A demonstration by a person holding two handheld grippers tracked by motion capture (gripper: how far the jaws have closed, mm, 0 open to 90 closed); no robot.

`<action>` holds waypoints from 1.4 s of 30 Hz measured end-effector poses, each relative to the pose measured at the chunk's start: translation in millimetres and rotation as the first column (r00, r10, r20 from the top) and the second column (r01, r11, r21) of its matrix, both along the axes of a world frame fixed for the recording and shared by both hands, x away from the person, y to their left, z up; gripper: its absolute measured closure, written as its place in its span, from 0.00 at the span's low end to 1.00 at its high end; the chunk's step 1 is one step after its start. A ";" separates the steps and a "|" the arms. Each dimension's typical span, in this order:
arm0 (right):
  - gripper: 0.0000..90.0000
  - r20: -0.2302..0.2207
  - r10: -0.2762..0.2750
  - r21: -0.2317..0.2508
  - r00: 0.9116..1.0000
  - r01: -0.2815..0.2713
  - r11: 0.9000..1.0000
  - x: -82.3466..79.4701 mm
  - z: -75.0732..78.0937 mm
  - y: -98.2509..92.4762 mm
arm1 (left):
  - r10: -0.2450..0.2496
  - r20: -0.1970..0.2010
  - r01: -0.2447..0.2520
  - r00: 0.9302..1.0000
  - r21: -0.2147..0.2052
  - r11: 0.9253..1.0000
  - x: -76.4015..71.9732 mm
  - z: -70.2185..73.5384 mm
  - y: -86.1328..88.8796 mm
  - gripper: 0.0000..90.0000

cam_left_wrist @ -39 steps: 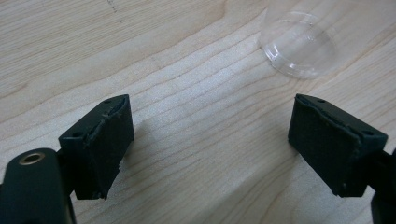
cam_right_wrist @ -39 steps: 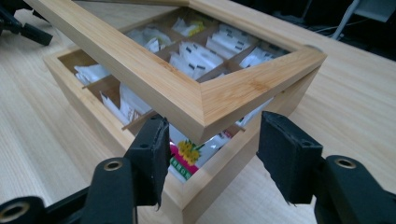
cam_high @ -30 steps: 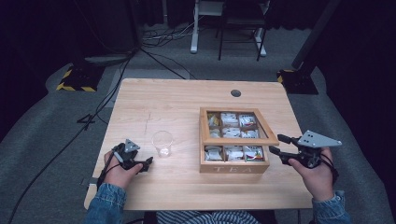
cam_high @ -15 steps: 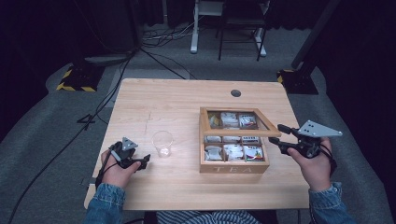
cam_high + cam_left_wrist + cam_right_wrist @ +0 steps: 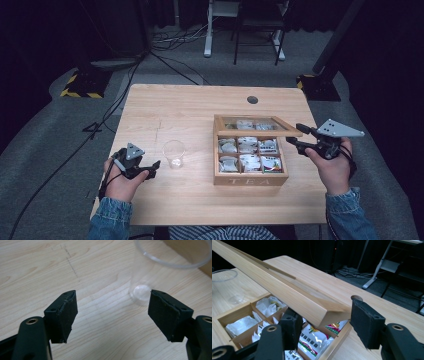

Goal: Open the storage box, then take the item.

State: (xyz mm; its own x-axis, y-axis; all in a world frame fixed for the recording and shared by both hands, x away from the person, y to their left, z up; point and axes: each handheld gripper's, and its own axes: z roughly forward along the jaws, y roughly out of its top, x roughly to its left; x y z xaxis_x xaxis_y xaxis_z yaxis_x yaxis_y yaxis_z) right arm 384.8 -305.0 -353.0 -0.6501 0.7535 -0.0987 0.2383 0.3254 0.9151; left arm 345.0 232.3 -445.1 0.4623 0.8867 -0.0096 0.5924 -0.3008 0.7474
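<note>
**A:** So, where is the tea box (image 5: 250,177) right now?

**B:** It sits on the right half of the wooden table (image 5: 190,107), nearer the person's edge than the far one. Its lid (image 5: 257,132) is partly raised, tilted up from the far side, with the front edge lifted clear of the compartments.

**A:** What's lifting it?

**B:** The right gripper (image 5: 299,140). In the right gripper view the lid's corner (image 5: 329,312) lies between the two black jaws, one below it and one on its outer side. I cannot tell whether the pads actually press on the wood.

**A:** And inside the box?

**B:** Tea bag packets (image 5: 314,337) fill the compartments, mostly white ones, with a brightly printed packet in the cell nearest the gripper.

**A:** And the other hand?

**B:** The left gripper (image 5: 150,170) is at the near left of the table, just left of a clear plastic cup (image 5: 174,153) that stands upright. Its jaws are spread wide with nothing between them; they have been easing together a little. In the left gripper view the cup's base (image 5: 140,291) shows just beyond the jaw on the right of that view, apart from it.
</note>
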 end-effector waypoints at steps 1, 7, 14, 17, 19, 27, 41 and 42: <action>0.49 -0.001 -0.002 0.007 1.000 0.002 1.000 0.9 0.5 -0.1 | -0.009 0.003 0.009 1.000 -0.001 1.000 0.0 2.9 -1.8 0.27; 0.49 0.002 -0.015 0.020 1.000 0.015 1.000 6.4 1.9 0.8 | -0.032 0.011 0.032 0.999 -0.006 0.999 -1.3 18.7 -6.9 0.27; 0.50 0.013 -0.029 0.037 0.999 0.028 0.999 10.4 5.1 1.9 | -0.058 0.019 0.059 0.998 -0.028 0.998 -1.8 29.1 -12.9 0.27; 0.50 0.012 -0.032 0.040 0.999 0.031 0.999 11.4 5.3 2.2 | -0.073 0.036 0.075 0.997 -0.040 0.996 -2.2 34.3 -18.4 0.27; 0.50 0.011 -0.031 0.042 0.999 0.030 0.999 11.6 5.0 2.3 | -0.079 0.041 0.080 0.996 -0.037 0.996 -2.4 35.9 -20.0 0.27; 0.49 0.007 -0.028 0.044 1.000 0.028 0.999 12.3 4.4 2.0 | -0.111 0.060 0.114 0.992 -0.042 0.993 -3.5 42.6 -37.3 0.30; 0.49 -0.013 -0.019 0.045 1.000 0.020 0.999 17.5 2.2 2.9 | -0.186 0.068 0.189 0.980 -0.035 0.981 10.3 50.0 -89.3 0.31; 0.49 -0.012 -0.017 0.049 1.000 0.017 0.999 18.1 2.0 3.1 | -0.196 0.063 0.198 0.979 -0.038 0.979 12.5 48.7 -97.6 0.31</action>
